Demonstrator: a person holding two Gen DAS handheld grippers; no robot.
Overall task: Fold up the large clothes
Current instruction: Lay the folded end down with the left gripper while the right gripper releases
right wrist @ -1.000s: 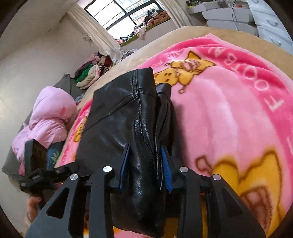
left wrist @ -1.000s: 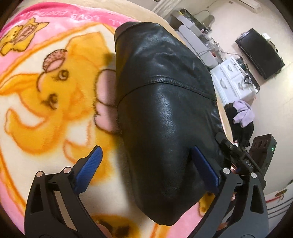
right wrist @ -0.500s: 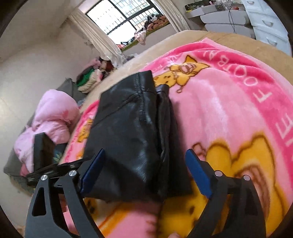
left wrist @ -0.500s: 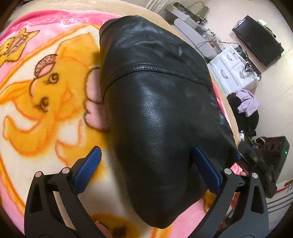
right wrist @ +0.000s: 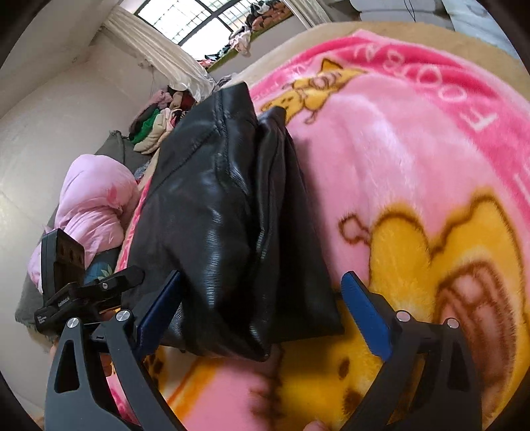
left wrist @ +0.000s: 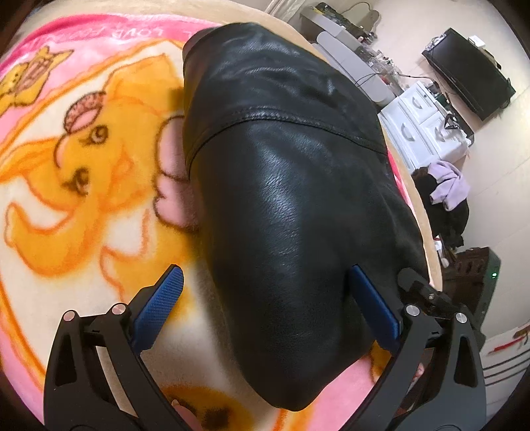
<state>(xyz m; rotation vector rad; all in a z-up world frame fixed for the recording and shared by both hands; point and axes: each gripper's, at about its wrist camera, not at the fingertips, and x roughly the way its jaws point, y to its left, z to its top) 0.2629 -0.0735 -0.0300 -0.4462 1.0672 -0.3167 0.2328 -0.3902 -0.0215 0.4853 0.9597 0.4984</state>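
Garment: black leather jacket [left wrist: 291, 185], folded into a thick bundle, lying on a fleecy pink blanket [left wrist: 66, 205] printed with orange-yellow cartoon animals; stitched seam across the upper panel.
Garment, right wrist view: same black leather jacket [right wrist: 225, 212] seen from its end, 2 stacked layers visible, the lower one jutting out toward the pink side of the blanket [right wrist: 397, 159].
Left gripper [left wrist: 265, 305]: jaws spread wide, blue pads on either side of the jacket's near end; left pad over the blanket, right pad close against the jacket's edge; nothing pinched.
Right gripper [right wrist: 261, 305]: jaws spread wide, straddling the jacket's near end; left pad just beside the leather, right pad over the blanket, apart from the garment.
Bed: tan mattress edge [right wrist: 381, 28] under the blanket.
Beyond, left wrist view: white drawer unit [left wrist: 427, 132], black flat screen [left wrist: 470, 86], lilac cloth on a dark heap [left wrist: 447, 185].
Beyond, right wrist view: puffy pink quilted bundle [right wrist: 92, 205], heap of mixed clothes [right wrist: 159, 122], bright window [right wrist: 205, 13].
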